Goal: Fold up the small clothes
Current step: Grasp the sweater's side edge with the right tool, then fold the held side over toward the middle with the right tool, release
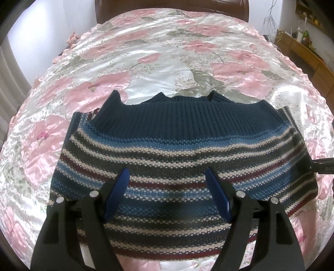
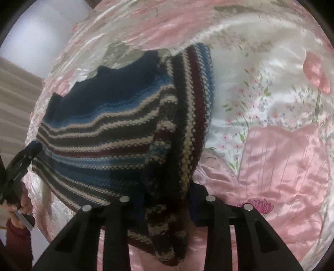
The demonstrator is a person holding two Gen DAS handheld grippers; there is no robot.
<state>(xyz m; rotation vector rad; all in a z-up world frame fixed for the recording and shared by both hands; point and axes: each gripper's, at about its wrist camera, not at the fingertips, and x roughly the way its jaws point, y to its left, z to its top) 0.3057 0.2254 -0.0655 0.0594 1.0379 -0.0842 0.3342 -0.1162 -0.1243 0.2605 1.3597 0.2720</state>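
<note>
Blue-padded fingers of the left gripper (image 1: 167, 183) stand wide apart above the striped sweater (image 1: 177, 158), holding nothing. Over at the garment's edge, the right gripper (image 2: 167, 200) has a bunched fold of the knit between its fingers, lifted off the floral satin bedspread (image 1: 167, 52). Beyond, the sweater's navy ribbed hem lies flat on the bed, a dark headboard (image 1: 171, 8) behind.
</note>
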